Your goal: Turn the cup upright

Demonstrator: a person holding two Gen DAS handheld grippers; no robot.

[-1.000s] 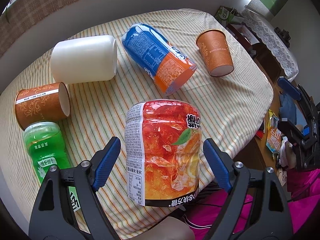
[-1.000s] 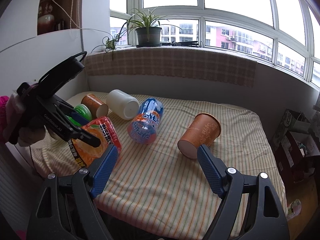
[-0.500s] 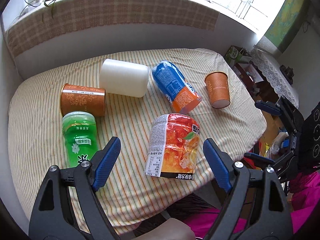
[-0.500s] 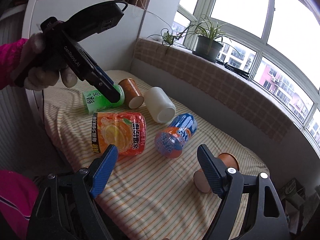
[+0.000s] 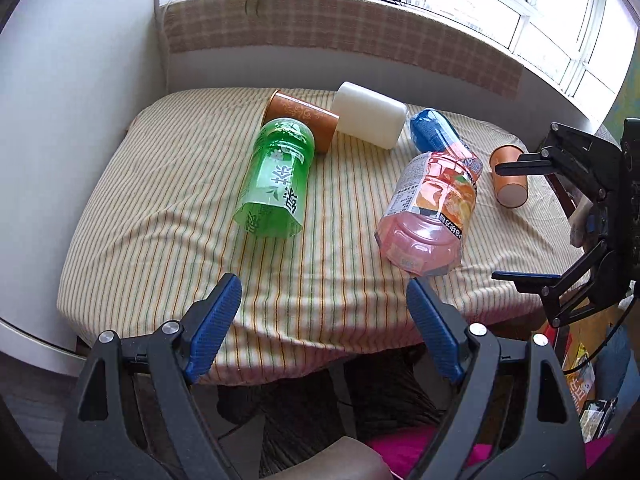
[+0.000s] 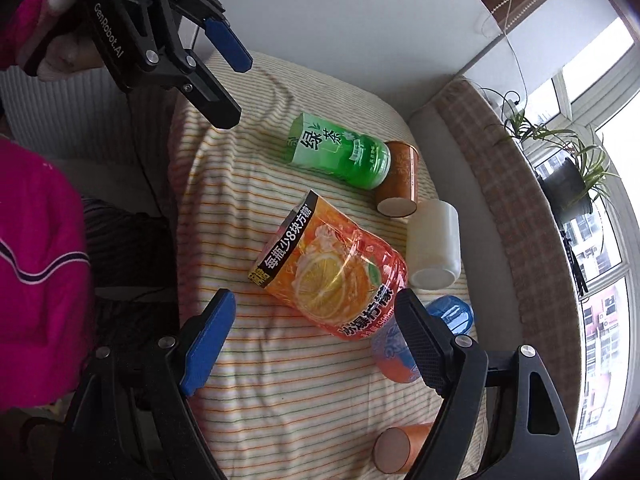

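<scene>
Several cups lie on their sides on the striped cloth table: a green cut-bottle cup, an orange-red one, a blue-orange one, a white cup and two brown paper cups. My left gripper is open and empty, off the table's near edge. My right gripper is open and empty, just short of the orange-red cup. The green cup and white cup show there too.
A wall stands left of the table and a checked windowsill with potted plants behind it. The right gripper's body hangs at the table's right side. Clutter lies on the floor to the right. A person in pink sits at the near edge.
My left gripper has pulled back and up from the orange-red cup to beyond the table's edge. My right gripper has swung round and down toward that cup.
</scene>
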